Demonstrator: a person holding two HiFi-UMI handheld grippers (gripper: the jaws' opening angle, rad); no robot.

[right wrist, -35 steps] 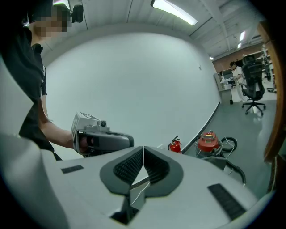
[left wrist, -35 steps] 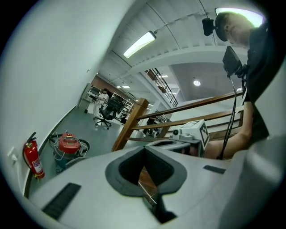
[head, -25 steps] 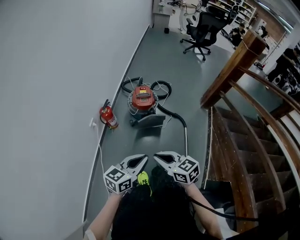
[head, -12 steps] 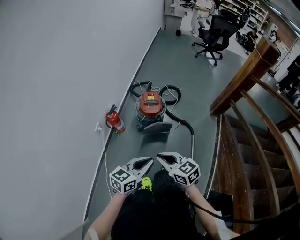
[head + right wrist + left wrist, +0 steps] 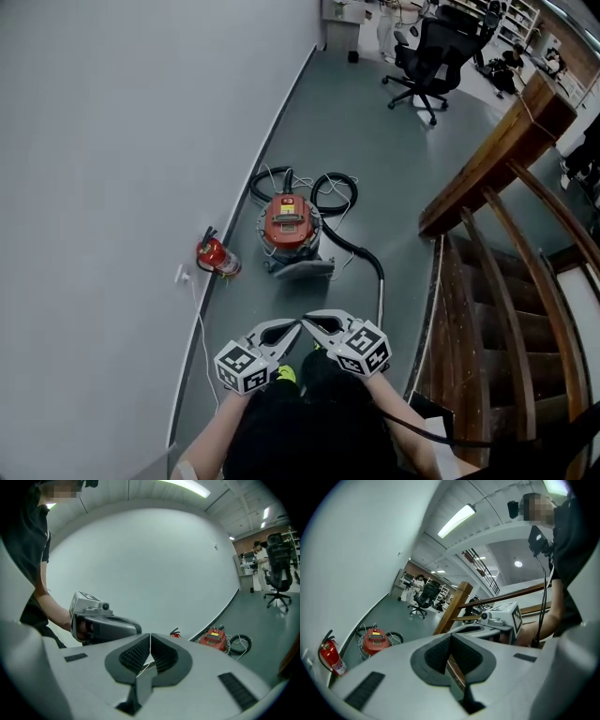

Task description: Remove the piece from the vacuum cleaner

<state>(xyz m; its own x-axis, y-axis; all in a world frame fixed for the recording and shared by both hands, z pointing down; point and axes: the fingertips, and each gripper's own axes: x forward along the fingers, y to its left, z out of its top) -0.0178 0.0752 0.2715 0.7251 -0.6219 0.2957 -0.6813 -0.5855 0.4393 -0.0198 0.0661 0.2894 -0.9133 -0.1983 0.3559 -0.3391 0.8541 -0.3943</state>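
Here, the left gripper (image 5: 294,325) and right gripper (image 5: 309,318) have shut, empty fingers. The hose (image 5: 361,251) on the vacuum cleaner (image 5: 287,225) looks bendy; better to hold its stiff end.

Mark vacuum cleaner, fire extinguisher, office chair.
vacuum cleaner (image 5: 286,223): head view, on the red top of its body.
fire extinguisher (image 5: 215,255): head view, on the red cylinder by the wall.
office chair (image 5: 436,47): head view, on the black backrest.
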